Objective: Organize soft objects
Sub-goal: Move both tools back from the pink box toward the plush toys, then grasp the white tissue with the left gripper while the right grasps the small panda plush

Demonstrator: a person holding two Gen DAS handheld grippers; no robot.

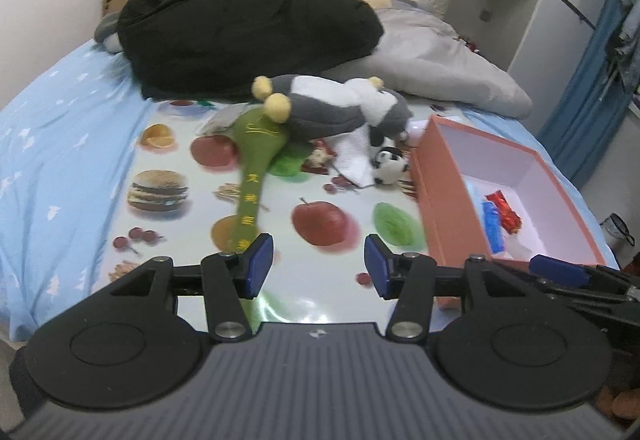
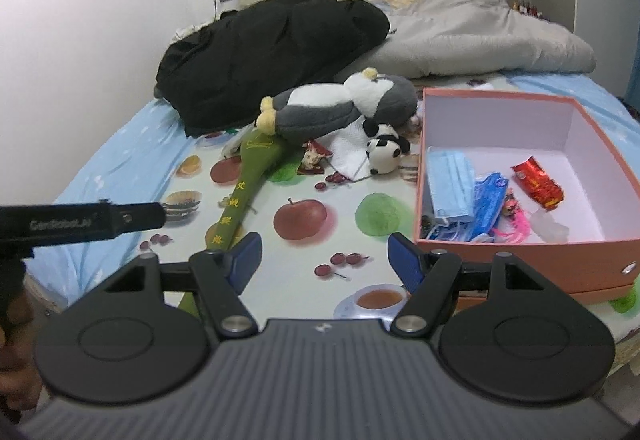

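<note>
A grey and white plush penguin (image 1: pixel 332 107) (image 2: pixel 340 103) lies on the fruit-print mat (image 1: pixel 280 207) (image 2: pixel 288 272). A small plush panda (image 1: pixel 390 165) (image 2: pixel 384 151) lies by it on a white cloth (image 1: pixel 352 155) (image 2: pixel 348 151). A long green fabric hammer (image 1: pixel 254 175) (image 2: pixel 244 191) lies left of them. An orange box (image 1: pixel 444 215) (image 2: pixel 524 260) at the right holds face masks (image 2: pixel 450 183) and wrappers. My left gripper (image 1: pixel 319 266) is open and empty above the mat's near part. My right gripper (image 2: pixel 325 264) is open and empty, left of the box.
A black jacket (image 1: pixel 248 27) (image 2: pixel 272 47) and a grey quilt (image 1: pixel 436 59) (image 2: pixel 480 39) are piled at the back of the bed. A blue sheet (image 1: pixel 60 143) (image 2: pixel 132 155) covers the bed. The left gripper's body (image 2: pixel 80 226) shows at the left of the right wrist view.
</note>
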